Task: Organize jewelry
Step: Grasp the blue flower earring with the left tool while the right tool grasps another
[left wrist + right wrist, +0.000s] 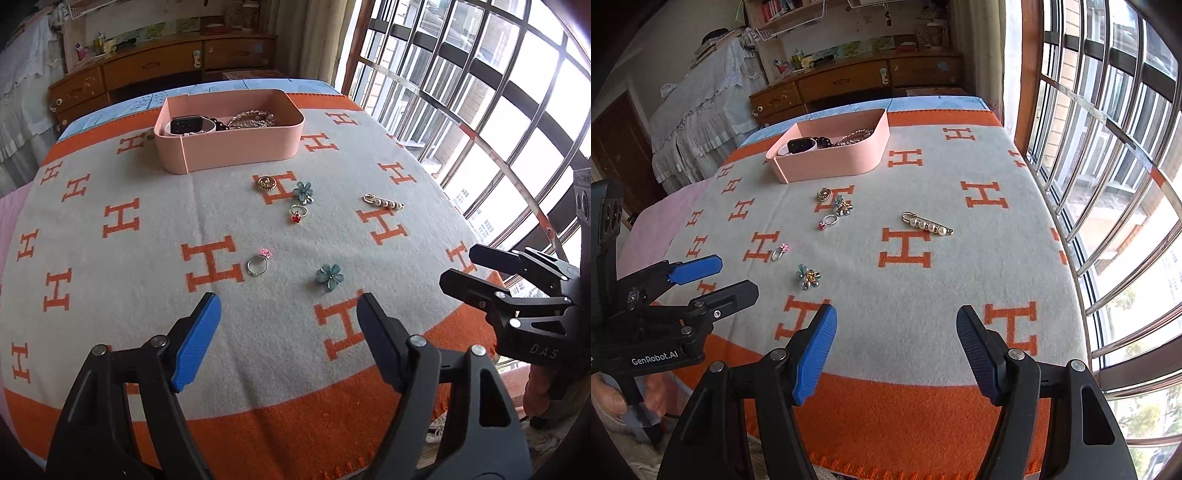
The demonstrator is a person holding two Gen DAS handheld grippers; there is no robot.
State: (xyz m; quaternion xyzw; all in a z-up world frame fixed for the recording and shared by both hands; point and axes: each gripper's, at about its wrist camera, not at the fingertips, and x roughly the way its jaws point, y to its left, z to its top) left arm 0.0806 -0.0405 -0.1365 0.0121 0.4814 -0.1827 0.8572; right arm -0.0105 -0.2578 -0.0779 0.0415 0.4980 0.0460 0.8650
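Observation:
A pink box [236, 149] [834, 162] at the far side of the blanket holds a watch and bracelets. Loose jewelry lies in front of it: a gold brooch [266, 182], a blue flower clip [303, 191], a red-stone ring [296, 214], a pink-stone ring [258, 263] [779, 253], a second blue flower clip [330, 277] [808, 277] and a pearl pin [383, 202] [927, 223]. My left gripper [288, 314] [738, 275] is open and empty near the front edge. My right gripper [897, 332] [456, 266] is open and empty to its right.
An orange and grey blanket [960, 280] with H marks covers the table. A barred window [1108, 147] runs along the right side. A wooden dresser [849, 85] stands behind the table.

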